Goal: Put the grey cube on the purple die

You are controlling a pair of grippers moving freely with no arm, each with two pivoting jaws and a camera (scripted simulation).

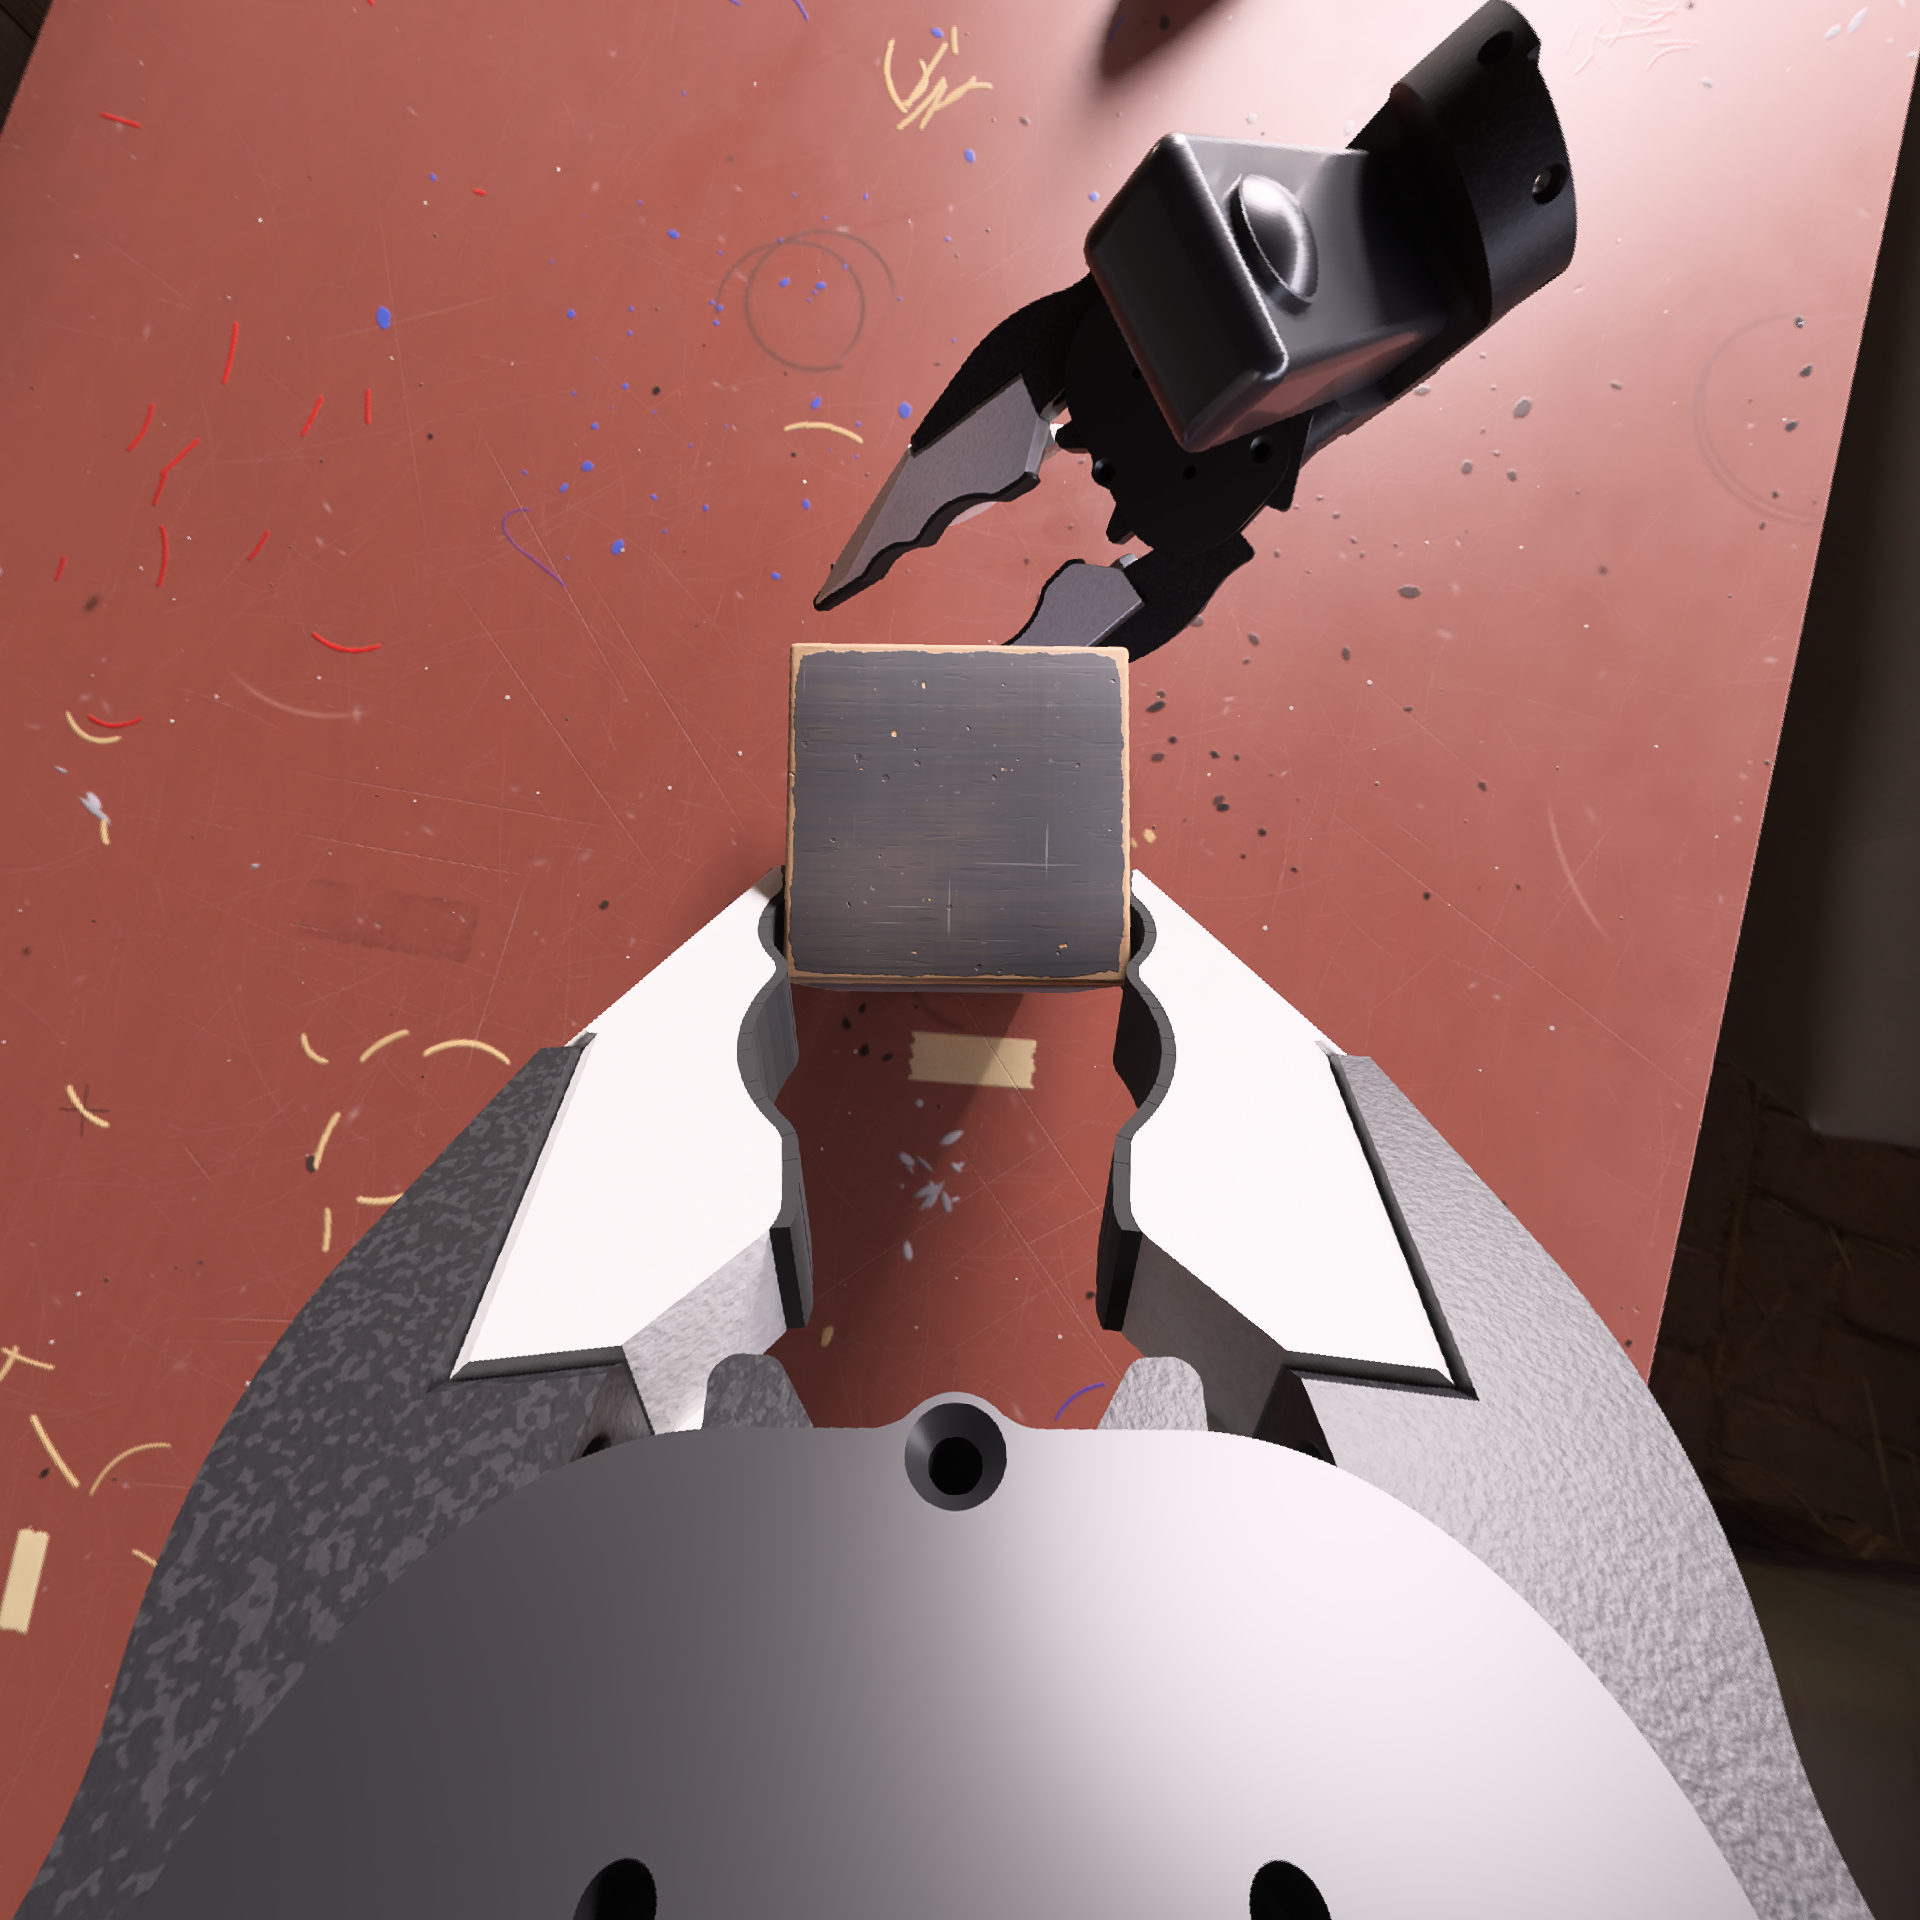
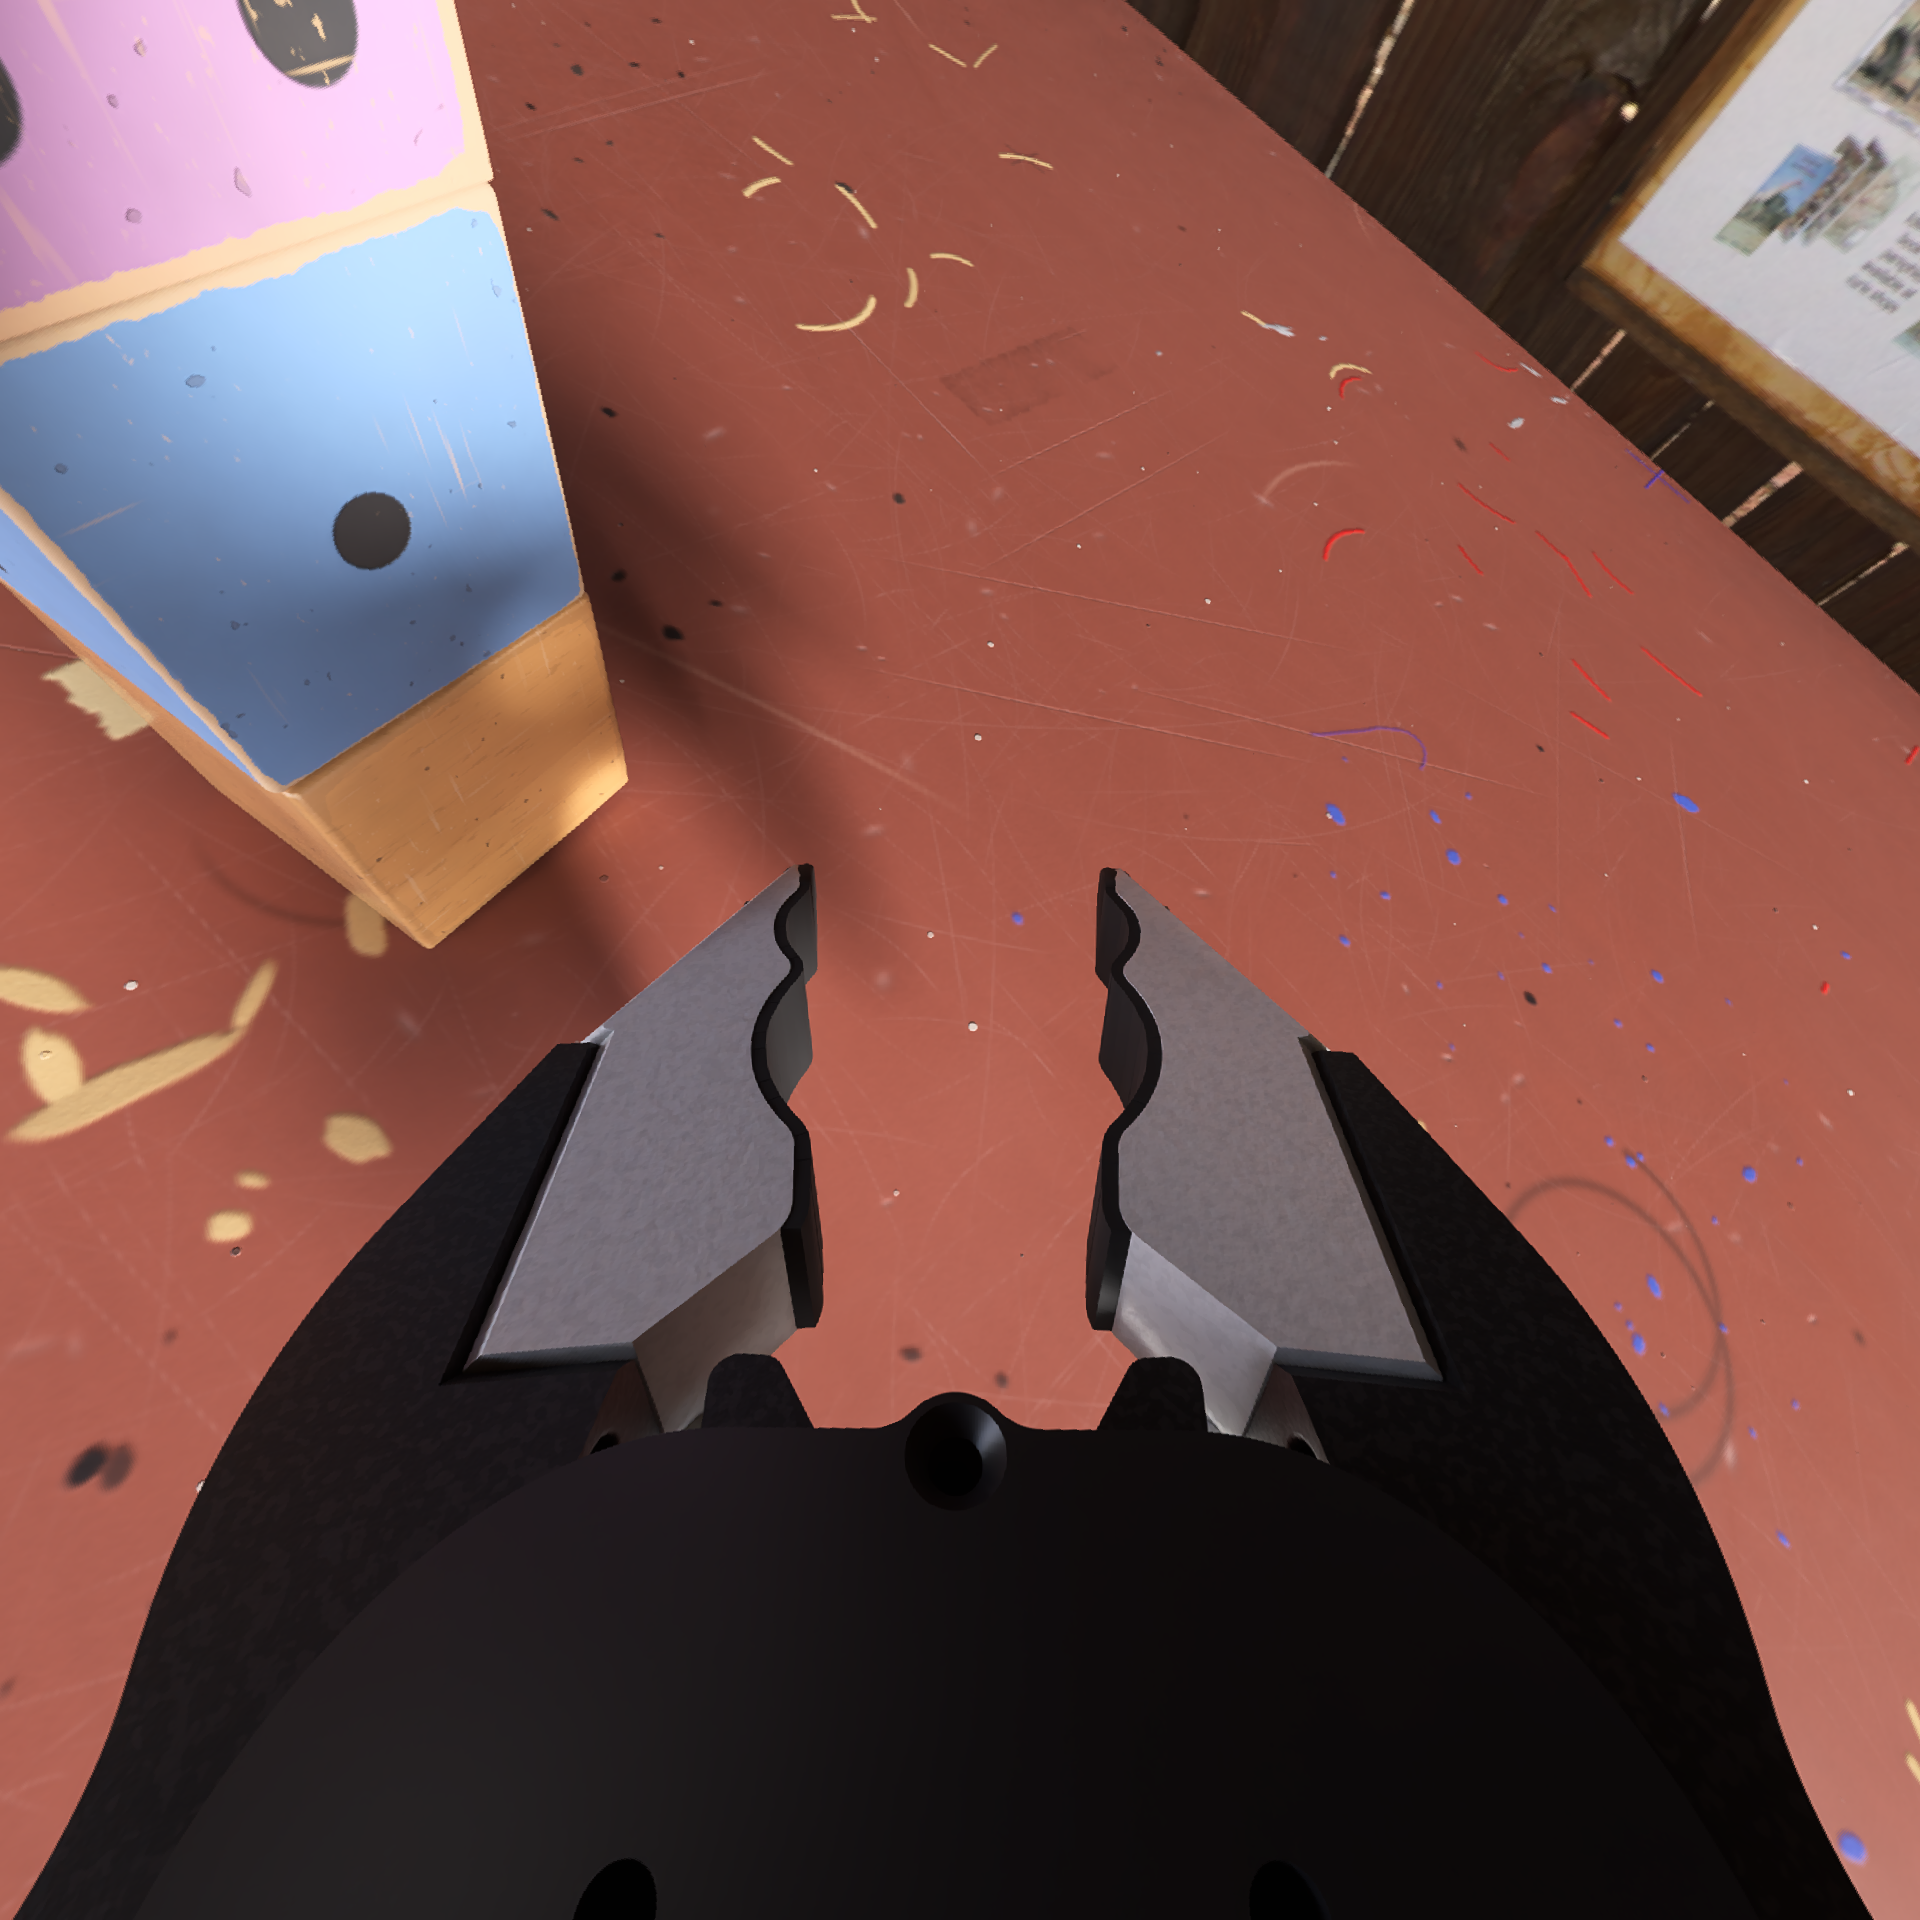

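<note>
Pinching the grey cube (image 1: 958, 812) at its near edge, the left gripper (image 1: 956, 925) held it clear of the red table (image 1: 416, 727). Right gripper (image 2: 954, 914) was open, empty; purple die (image 2: 208, 135) sat up-left of it, topping a blue die (image 2: 301, 488) on a wooden block (image 2: 468, 779).

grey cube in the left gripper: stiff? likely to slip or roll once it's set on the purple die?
The grey painted wooden cube probably stays rigid: bare wood shows along its chipped edges. The left gripper pinches it only at the fingertips, on flat painted sides, so it might slip or twist. Flat faces mean it shouldn't roll, though the purple die tops a three-block stack, so an off-centre landing may topple it.
</note>
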